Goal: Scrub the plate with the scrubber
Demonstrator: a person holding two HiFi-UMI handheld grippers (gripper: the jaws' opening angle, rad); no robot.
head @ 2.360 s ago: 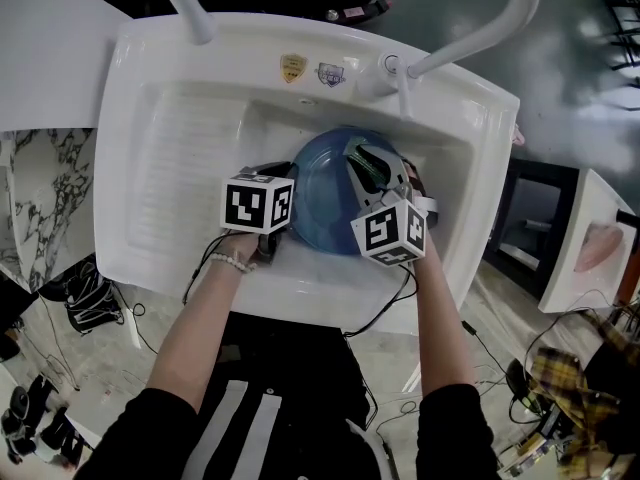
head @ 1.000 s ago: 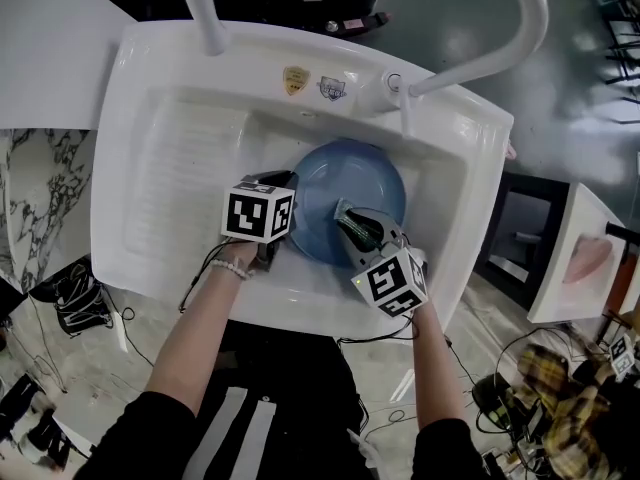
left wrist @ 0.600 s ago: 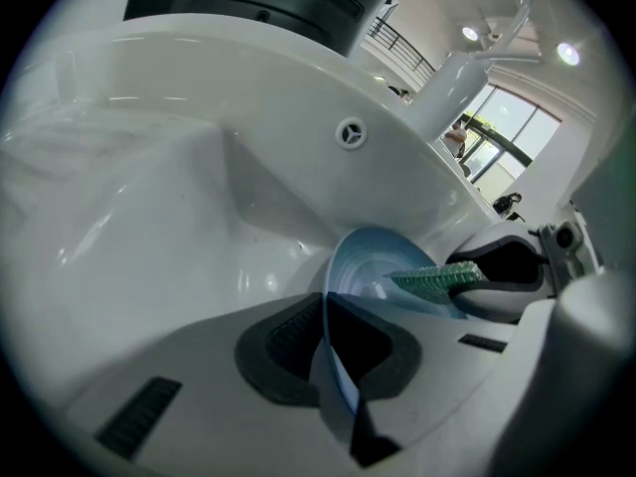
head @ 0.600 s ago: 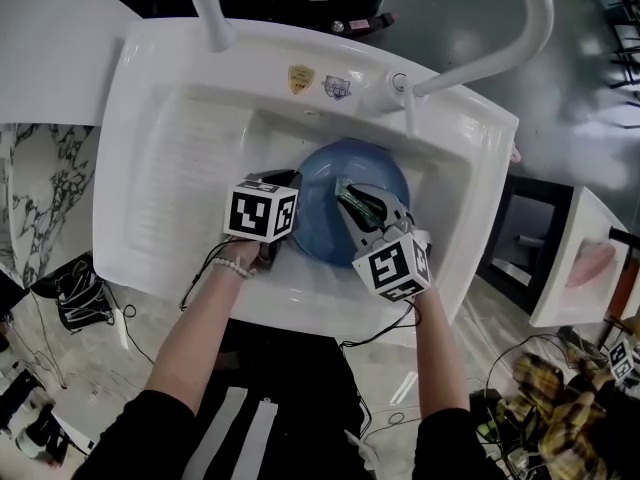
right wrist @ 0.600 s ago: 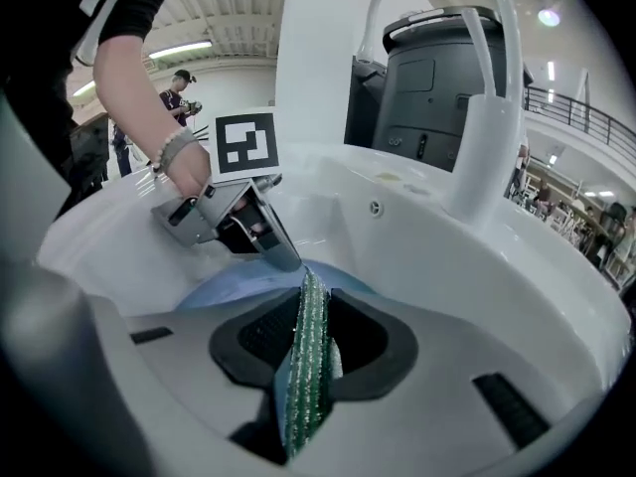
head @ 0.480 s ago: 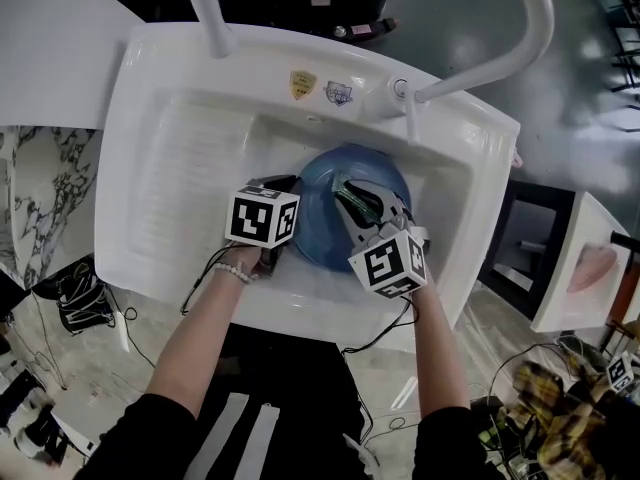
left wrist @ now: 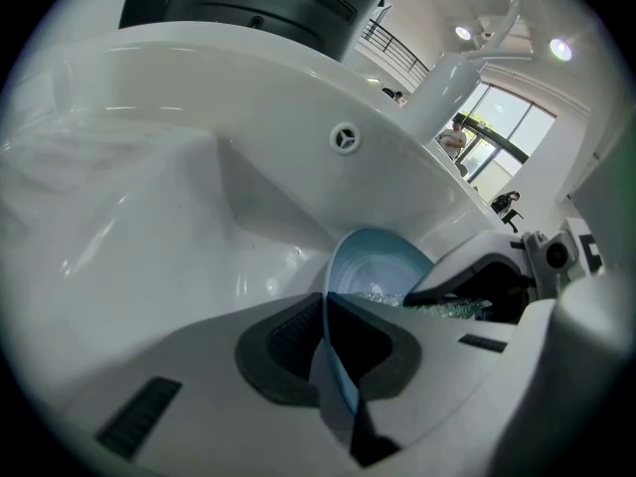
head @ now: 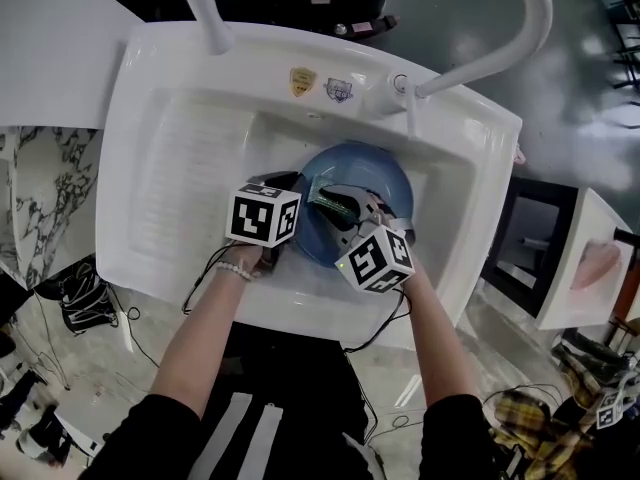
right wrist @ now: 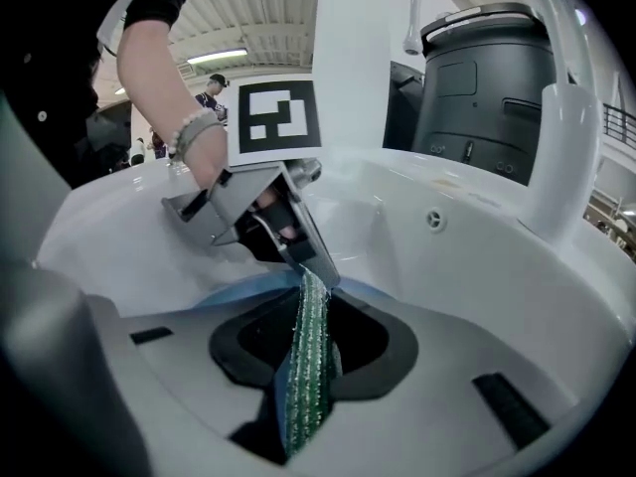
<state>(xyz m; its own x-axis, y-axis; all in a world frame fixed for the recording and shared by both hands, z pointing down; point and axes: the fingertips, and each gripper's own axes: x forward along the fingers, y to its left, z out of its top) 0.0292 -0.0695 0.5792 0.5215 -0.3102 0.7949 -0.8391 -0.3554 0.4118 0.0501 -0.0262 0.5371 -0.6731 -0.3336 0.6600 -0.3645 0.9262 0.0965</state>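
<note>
Clamping rim of blue plate (head: 388,171), left gripper (left wrist: 334,354) jaws clenched; plate sits mid-basin in white sink (head: 190,148). Right gripper (right wrist: 310,381) jaws pinch green scrubber (right wrist: 310,351), seen edge-on, above plate. From head view, grippers cover plate's near edge and most of scrubber; scrubber-plate contact unclear.

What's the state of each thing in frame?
plate, in the sink, rim clamped by left tool
scrubber, clamped in right tool, over the plate
left tool, shut on plate rim
right tool, shut on scrubber
</note>
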